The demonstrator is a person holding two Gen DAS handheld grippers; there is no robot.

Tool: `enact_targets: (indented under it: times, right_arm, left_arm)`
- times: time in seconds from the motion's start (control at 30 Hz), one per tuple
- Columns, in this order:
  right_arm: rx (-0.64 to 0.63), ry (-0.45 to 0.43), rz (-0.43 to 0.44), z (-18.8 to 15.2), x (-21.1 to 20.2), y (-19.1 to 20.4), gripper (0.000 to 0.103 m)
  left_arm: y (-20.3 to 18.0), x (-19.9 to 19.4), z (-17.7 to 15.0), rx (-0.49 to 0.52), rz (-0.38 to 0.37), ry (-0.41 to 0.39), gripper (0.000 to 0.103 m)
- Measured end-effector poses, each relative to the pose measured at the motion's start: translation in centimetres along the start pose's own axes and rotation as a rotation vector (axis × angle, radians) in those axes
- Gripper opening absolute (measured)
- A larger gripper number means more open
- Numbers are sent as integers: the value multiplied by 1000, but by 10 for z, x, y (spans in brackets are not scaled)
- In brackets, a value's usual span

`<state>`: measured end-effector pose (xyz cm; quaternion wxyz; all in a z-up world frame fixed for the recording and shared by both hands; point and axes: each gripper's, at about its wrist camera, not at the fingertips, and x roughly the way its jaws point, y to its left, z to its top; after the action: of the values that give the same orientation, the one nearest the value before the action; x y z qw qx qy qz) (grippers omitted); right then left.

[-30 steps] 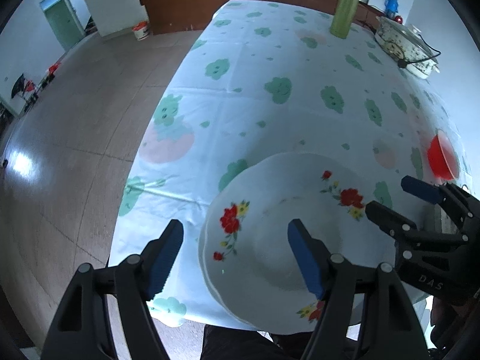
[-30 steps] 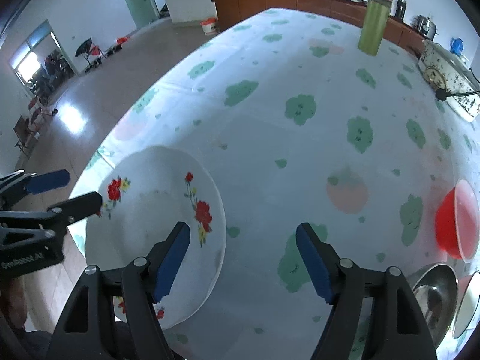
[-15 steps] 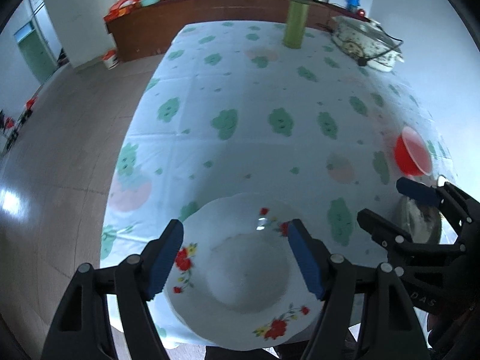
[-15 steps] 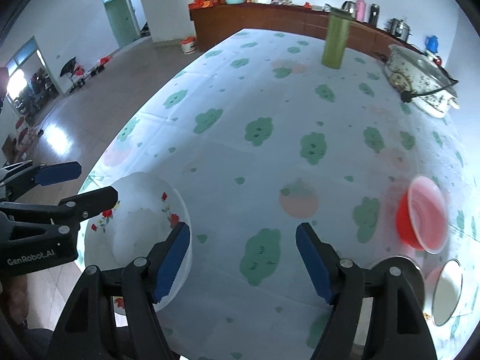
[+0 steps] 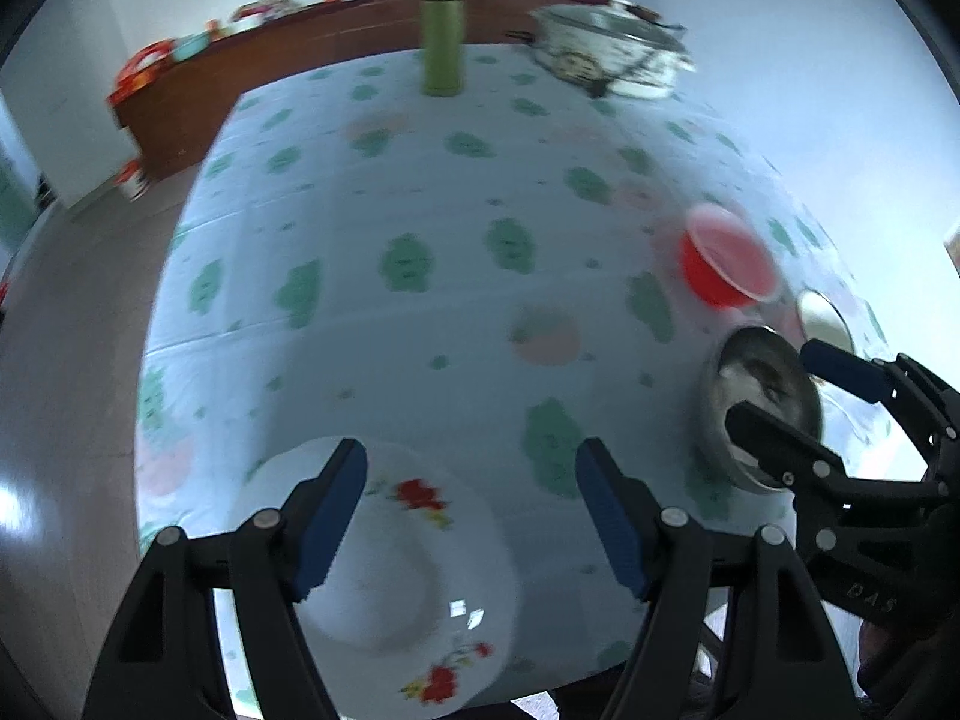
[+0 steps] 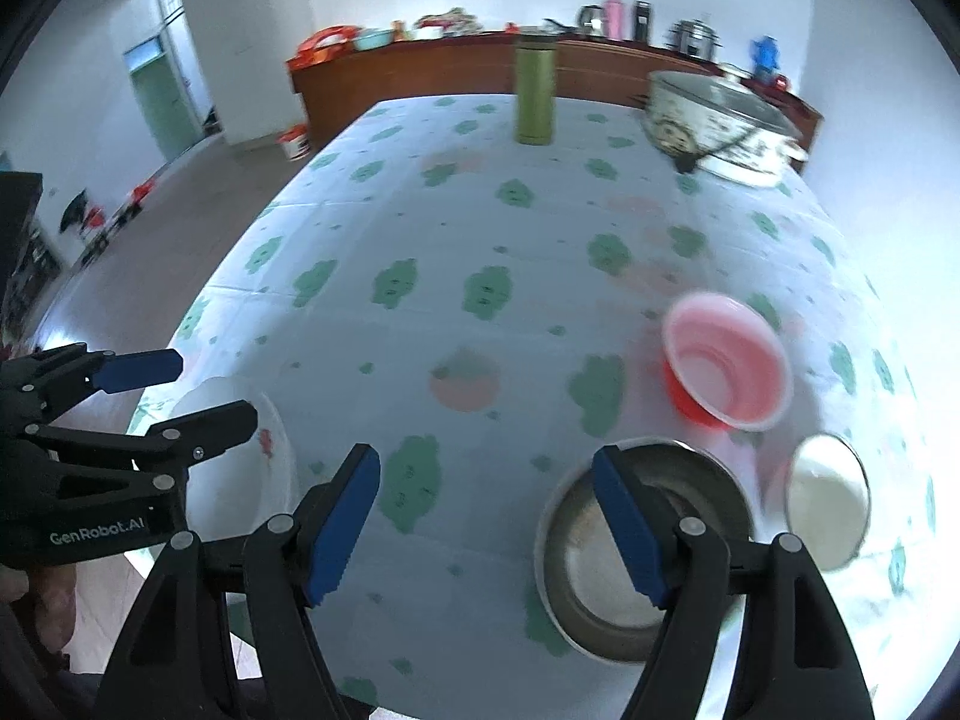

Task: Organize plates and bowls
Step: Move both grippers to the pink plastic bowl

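From the left wrist, the left gripper [image 5: 471, 504] hangs spread and empty over a flowered plate [image 5: 396, 588] at the table's [image 5: 360, 324] near edge, the right gripper [image 5: 798, 390] partly covering a steel bowl [image 5: 738, 372] below a red bowl [image 5: 726, 264], while from the right wrist, the right gripper [image 6: 486, 516], likewise spread and empty, hovers by that empty steel bowl [image 6: 600, 594], beside a white bowl [image 6: 828, 504], with a green flask [image 6: 536, 96] and lidded pot [image 6: 714, 120] far off.

One plate [image 5: 414, 570], three bowls [image 6: 726, 360]

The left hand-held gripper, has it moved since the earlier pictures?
Yes. The left hand-held gripper has pulled back toward the table's near edge: the floral plate now sits lower, and the green bottle looks more central.
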<state>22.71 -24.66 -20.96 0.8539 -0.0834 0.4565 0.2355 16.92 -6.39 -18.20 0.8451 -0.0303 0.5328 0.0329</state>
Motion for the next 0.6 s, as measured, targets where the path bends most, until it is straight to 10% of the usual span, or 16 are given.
enact_targets:
  times: [0.6]
  right_arm:
    - [282, -14, -113, -46, -31, -112, 75]
  left_arm:
    - [-109, 24, 44, 210, -99, 7, 73]
